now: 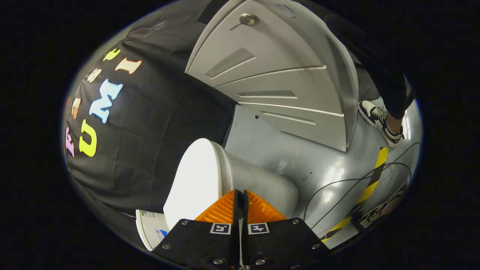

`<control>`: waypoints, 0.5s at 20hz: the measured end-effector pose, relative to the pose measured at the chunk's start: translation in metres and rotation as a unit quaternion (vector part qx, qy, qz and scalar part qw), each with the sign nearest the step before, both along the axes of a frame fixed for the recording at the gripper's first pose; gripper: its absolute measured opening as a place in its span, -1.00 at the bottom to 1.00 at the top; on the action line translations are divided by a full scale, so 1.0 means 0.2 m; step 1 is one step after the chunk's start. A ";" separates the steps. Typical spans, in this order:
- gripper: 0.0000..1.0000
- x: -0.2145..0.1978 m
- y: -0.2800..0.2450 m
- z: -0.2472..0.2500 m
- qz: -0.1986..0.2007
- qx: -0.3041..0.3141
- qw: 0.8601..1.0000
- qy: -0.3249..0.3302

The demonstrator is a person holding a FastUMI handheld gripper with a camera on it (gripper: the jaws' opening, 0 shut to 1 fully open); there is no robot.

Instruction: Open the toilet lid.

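Note:
The white toilet (258, 183) lies just ahead of my fingers, seen with the view rolled on its side. Its flat white lid (195, 180) sits down against the bowl, with the rim edge running to the fingertips. My gripper (240, 195) is shut, the two fingers pressed together with only a thin slit between them. The tips are right at the lid's front edge, over the seam between lid and bowl. The fingers hide the edge itself, so I cannot tell whether they touch it.
A grey ribbed door panel (277, 75) with a round lock (248, 18) stands beyond the toilet. A person's shoe (380, 120) and dark trouser leg are on the grey floor (300, 157). Thin cables (337, 185) and yellow-black tape (369, 187) cross it.

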State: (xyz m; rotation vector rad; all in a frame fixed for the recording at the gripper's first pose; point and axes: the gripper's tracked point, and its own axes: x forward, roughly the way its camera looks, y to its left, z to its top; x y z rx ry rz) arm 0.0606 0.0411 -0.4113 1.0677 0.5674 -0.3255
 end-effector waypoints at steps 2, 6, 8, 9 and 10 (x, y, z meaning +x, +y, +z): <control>-0.98 -0.01 0.00 0.01 0.013 -0.023 1.000 0.007; -0.98 -0.02 0.01 0.07 0.034 -0.043 0.998 0.009; -0.98 -0.02 0.00 0.10 0.046 -0.055 0.997 0.007; -0.98 -0.02 0.00 0.12 0.049 -0.063 0.997 0.006; -0.98 -0.02 0.00 0.14 0.053 -0.072 0.996 0.005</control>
